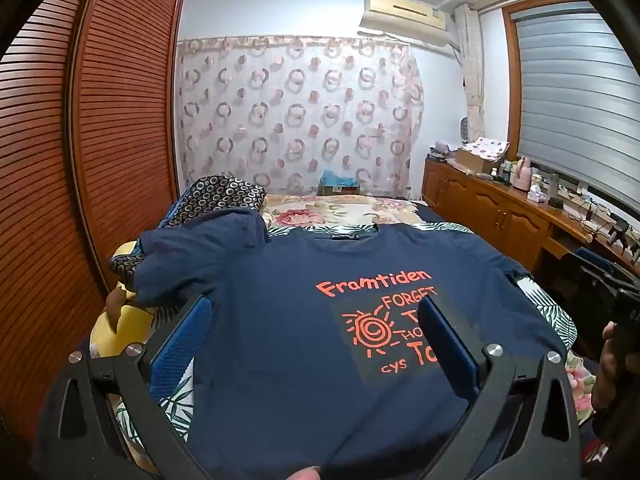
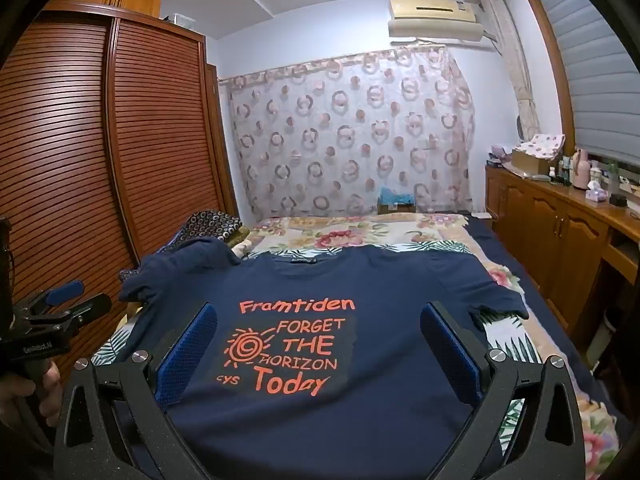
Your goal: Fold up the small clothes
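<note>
Navy T-shirt (image 2: pixel 320 408) spread front-up on the bed (image 2: pixel 360 232), collar toward the far edge, orange print ("Framtiden") facing up. One sleeve bunched over a pile at the bed's left edge, the other flat toward the right edge. Left gripper (image 1: pixel 320 344) poised over the near part of the shirt, fingers wide, nothing between them. Right gripper (image 2: pixel 318 348) alongside, likewise spread wide and empty, above the print.
</note>
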`<state>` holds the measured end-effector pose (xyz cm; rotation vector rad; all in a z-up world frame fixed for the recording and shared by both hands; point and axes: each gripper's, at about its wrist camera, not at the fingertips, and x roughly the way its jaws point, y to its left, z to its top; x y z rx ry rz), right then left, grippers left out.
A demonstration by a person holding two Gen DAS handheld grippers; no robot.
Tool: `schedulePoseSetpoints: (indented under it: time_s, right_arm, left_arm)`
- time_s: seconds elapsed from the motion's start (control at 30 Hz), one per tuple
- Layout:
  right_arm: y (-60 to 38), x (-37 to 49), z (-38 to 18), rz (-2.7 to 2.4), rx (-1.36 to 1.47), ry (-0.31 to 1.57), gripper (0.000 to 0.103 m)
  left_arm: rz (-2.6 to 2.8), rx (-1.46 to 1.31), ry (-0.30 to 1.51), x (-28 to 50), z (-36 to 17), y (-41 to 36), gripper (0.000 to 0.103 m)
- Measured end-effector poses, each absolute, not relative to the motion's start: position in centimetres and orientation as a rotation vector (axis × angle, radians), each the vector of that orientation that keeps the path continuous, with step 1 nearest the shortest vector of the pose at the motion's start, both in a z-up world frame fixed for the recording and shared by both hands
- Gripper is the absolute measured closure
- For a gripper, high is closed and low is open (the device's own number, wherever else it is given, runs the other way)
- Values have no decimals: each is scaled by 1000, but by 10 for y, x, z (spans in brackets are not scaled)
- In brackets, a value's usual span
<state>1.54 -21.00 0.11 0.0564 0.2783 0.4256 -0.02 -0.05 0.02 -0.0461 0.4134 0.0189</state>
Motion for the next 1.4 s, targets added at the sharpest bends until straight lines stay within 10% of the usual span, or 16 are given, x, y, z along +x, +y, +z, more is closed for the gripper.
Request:
schedulePoseSetpoints:
  time_s: [1.4]
  right_arm:
    - [-207, 14, 0, 425, 38, 286, 1]
  left_arm:
    - [22, -48, 406, -1, 0, -1, 0]
